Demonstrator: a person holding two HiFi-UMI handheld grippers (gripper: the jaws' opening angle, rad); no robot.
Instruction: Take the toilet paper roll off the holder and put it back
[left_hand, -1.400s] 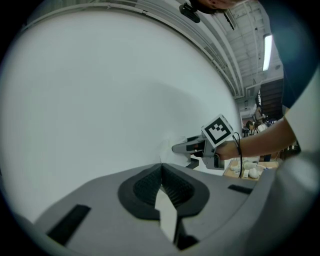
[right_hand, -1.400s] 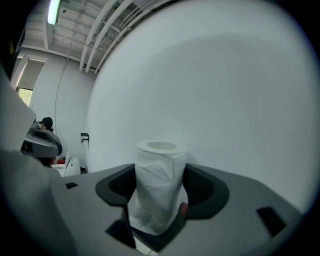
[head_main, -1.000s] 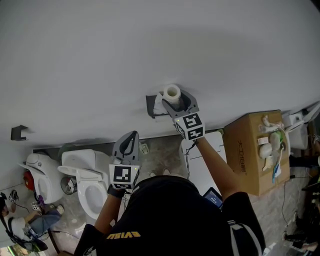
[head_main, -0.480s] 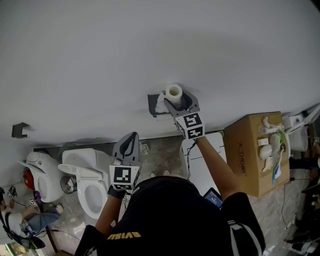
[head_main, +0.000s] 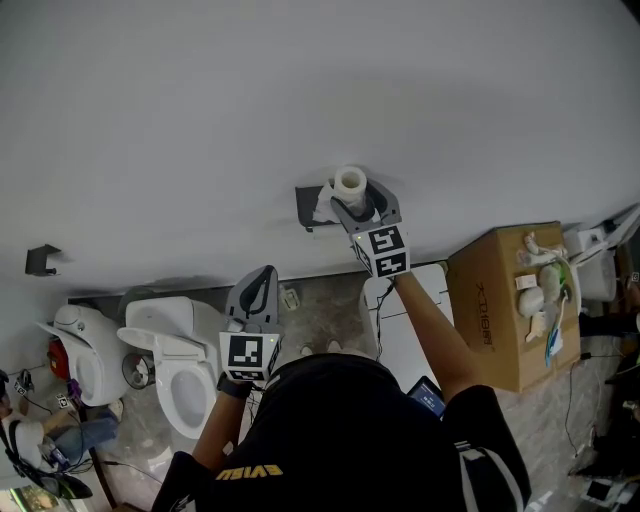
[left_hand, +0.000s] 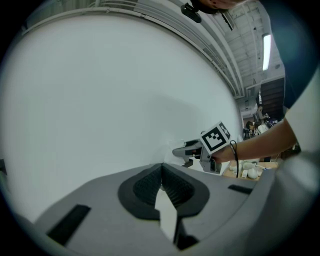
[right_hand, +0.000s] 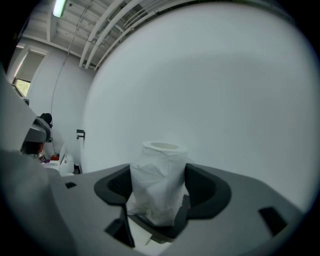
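Your right gripper (right_hand: 158, 172) is up at the holder (head_main: 305, 206) on the white wall (head_main: 300, 90), and the toilet paper roll (head_main: 349, 184) stands upright between its jaws, right at the holder's right-hand end. From the right gripper view the wrinkled white paper fills the whole gap, with a dark pad against each side of the roll and the open cardboard core showing on top. Those jaws are opening as you watch, but the pads press the paper on both sides, so you are grasping the roll. A dark ledge sits just under the roll; whether the roll rests its weight on it, you cannot tell from here. Your left gripper (left_hand: 161, 167) hangs below and to the left of the holder, well apart from it, with its jaws clenched together and nothing between them, pointed at bare wall. Its camera catches your right gripper's marker cube (left_hand: 216, 138) off by the holder. Down on the floor, a white toilet (head_main: 180, 370) sits below and left of the holder, and a cardboard box (head_main: 505, 300) with small items on top stands below and to its right. A second small bracket (head_main: 38, 262) is fixed to the wall far left of the holder.
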